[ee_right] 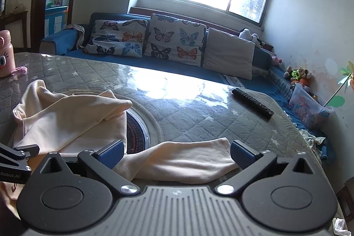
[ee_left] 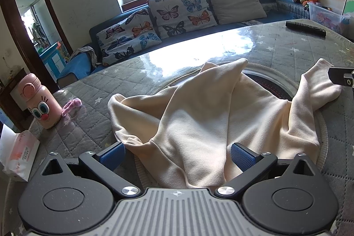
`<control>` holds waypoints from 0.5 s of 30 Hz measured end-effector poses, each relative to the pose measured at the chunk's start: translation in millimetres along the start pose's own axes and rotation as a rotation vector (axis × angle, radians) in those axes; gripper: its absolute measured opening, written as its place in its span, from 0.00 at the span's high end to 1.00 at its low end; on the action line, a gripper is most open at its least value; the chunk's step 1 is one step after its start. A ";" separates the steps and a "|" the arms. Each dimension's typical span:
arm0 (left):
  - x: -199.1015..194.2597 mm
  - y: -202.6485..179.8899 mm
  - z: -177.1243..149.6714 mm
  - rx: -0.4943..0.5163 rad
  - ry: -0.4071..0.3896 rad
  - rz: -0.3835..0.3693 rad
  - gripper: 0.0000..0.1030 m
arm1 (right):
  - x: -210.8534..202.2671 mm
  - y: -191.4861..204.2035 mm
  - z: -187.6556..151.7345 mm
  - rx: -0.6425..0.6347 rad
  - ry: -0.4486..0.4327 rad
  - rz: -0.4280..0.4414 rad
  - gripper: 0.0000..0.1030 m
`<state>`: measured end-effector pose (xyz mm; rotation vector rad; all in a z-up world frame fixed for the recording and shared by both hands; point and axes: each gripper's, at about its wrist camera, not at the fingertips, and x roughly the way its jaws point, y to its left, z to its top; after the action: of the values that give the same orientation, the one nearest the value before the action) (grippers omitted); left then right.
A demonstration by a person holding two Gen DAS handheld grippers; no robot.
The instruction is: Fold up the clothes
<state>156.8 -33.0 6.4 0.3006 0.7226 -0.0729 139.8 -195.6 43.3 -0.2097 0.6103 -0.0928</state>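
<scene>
While the cream garment point(ee_left: 199, 116) is lying crumpled on the quilted bench point(ee_left: 88, 125), partly covering a round dark inset point(ee_left: 267, 84) in the top, both tools are hovering over its near edge with their fingers spread wide. The left tool point(ee_left: 177, 155) is gripping nothing; loose folds of cloth are sitting between its blue pads point(ee_left: 242, 157), though contact cannot be told. The right tool point(ee_right: 176, 153) is likewise holding nothing, with a sleeve point(ee_right: 185, 160) stretching across the gap between its fingers. A pink bottle point(ee_left: 42, 101) and a tissue pack point(ee_left: 18, 153) are standing off to the left, and a remote point(ee_right: 252, 103) is lying well apart at the far right.
</scene>
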 end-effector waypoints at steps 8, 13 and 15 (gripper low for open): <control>12.5 4.6 -5.4 0.006 0.022 -0.002 0.00 | 20.6 -1.7 -13.0 0.035 0.067 0.103 0.00; 21.1 7.6 -12.8 0.014 0.044 -0.003 0.00 | 39.6 0.2 -32.4 0.067 0.132 0.186 0.00; 22.8 9.8 -16.6 0.014 0.052 0.002 0.00 | 41.6 7.2 -38.5 0.056 0.134 0.211 0.00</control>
<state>165.0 -17.9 -18.1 0.3172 0.7733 -0.0687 151.7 -201.2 -12.3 -0.0846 0.7585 0.0800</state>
